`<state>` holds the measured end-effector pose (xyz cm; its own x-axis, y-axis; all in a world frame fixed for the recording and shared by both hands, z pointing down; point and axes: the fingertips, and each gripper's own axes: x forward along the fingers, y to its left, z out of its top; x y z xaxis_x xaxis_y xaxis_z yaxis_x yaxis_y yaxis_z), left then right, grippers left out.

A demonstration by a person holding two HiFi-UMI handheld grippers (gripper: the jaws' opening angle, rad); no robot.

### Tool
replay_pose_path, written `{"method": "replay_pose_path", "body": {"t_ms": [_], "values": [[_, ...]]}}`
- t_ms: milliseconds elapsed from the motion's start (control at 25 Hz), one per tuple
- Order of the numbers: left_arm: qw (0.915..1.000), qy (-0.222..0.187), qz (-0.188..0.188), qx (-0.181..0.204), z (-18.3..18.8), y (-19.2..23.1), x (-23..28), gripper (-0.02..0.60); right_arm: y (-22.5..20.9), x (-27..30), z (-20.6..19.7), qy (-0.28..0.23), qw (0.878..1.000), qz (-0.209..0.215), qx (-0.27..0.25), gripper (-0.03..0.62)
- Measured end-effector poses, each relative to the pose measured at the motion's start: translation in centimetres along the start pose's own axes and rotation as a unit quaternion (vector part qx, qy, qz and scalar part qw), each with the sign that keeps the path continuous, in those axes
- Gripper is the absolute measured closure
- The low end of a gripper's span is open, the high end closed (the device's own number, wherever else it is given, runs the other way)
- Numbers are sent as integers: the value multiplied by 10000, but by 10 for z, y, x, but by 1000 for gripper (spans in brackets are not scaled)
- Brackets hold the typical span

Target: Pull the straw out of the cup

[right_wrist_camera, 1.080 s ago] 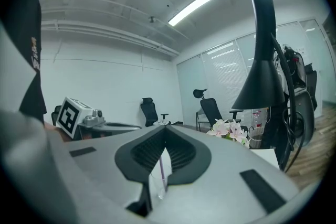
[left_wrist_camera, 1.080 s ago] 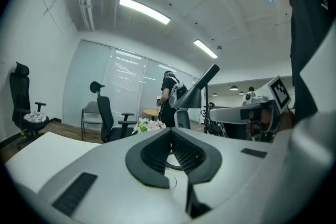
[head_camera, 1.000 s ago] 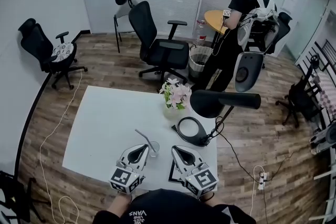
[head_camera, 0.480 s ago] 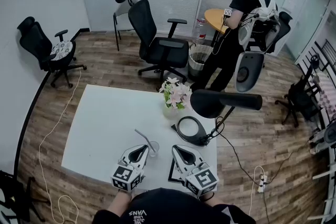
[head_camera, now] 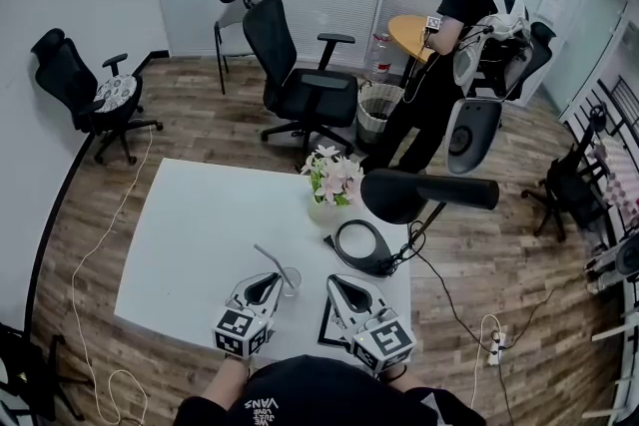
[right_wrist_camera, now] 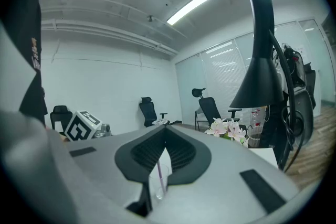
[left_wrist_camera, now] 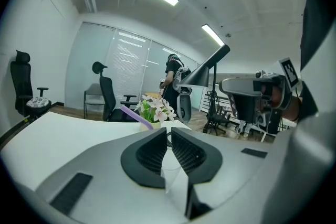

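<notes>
Flowers (head_camera: 334, 177) beyond cup (head_camera: 291, 282), lamp base (head_camera: 364, 248) beside it

Left gripper (head_camera: 274, 280) (the one just left of the cup (head_camera: 291, 282)) has sunk a little toward the white table (head_camera: 190, 224) since a second ago, its marker cube (head_camera: 241, 331) drawn slightly up the head view, nearer its own jaw tips.

Table clearance, near edge
Left half of table (head_camera: 190, 234) bare, open for passage; flowers (head_camera: 332, 177), lamp base (head_camera: 377, 264) and overhanging lamp head (head_camera: 399, 196) crowd the right side behind the cup (head_camera: 291, 282).
</notes>
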<state>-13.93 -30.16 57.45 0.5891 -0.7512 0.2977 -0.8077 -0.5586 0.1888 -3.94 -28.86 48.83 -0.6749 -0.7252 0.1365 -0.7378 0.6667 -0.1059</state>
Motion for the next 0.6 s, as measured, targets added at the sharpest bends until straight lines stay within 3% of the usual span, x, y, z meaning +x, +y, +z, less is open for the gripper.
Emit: {"method": "replay_pose_path", "body": {"t_ms": [120, 320, 600], "values": [[9999, 78, -37, -52, -3, 0, 4, 556, -2, 0, 2, 18, 10000, -49, 12, 577], [9996, 247, -35, -159, -9, 1, 10, 452, -3, -3, -2, -44, 10000, 18, 16, 577], [9992, 305, -5, -257, -13, 6, 14, 437, -3, -5, 3, -16, 10000, -61, 11, 577]]}}
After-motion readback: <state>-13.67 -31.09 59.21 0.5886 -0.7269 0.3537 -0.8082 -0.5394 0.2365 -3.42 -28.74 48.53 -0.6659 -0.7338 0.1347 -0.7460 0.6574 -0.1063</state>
